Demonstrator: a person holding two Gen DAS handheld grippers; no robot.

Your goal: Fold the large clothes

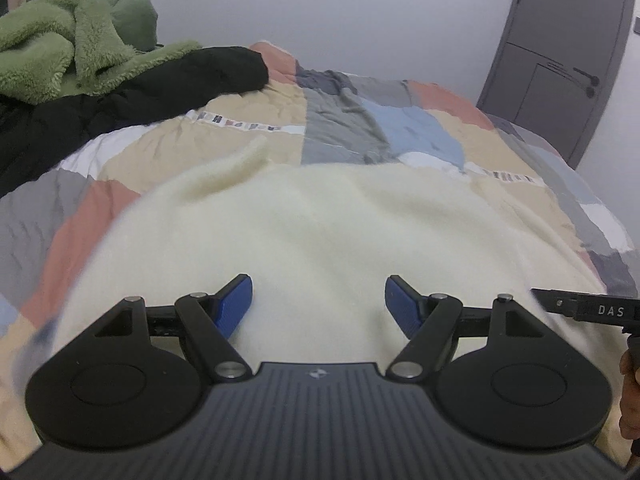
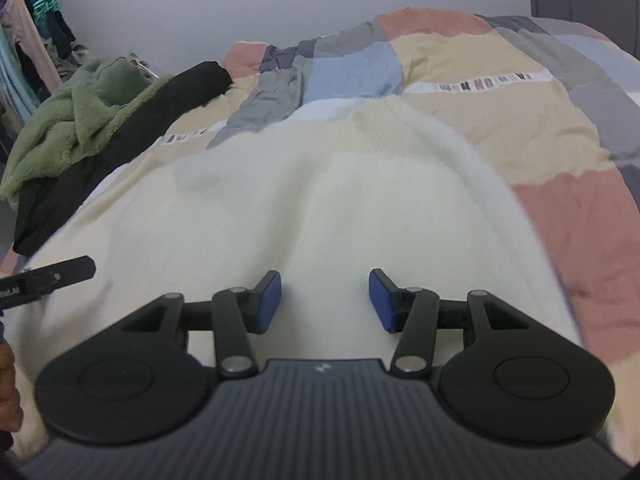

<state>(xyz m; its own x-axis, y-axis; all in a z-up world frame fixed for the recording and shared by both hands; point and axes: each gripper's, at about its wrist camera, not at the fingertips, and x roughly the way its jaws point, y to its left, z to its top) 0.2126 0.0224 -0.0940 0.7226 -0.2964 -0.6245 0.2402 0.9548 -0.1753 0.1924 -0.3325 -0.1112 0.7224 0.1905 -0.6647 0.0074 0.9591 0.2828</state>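
A large cream knit garment [image 1: 320,220] lies spread on a patchwork quilt [image 1: 400,128], with one corner or sleeve standing up at its far left edge. My left gripper [image 1: 318,304] hovers over its near part, blue pads wide apart, nothing pinched between them. In the right wrist view the same cream garment [image 2: 320,208] fills the middle, its ribbed end pointing away. My right gripper [image 2: 325,300] is open above it, with only cloth lying below the gap. Each view shows the tip of the other gripper at its edge: the right one [image 1: 592,310] and the left one [image 2: 48,276].
A green fleece garment [image 1: 60,52] and a black garment [image 1: 140,92] are piled on the bed's far left. A grey door [image 1: 560,60] stands at the far right. Clothes hang on a rack [image 2: 28,32] at the left. The patchwork quilt [image 2: 540,120] lies bare to the right of the garment.
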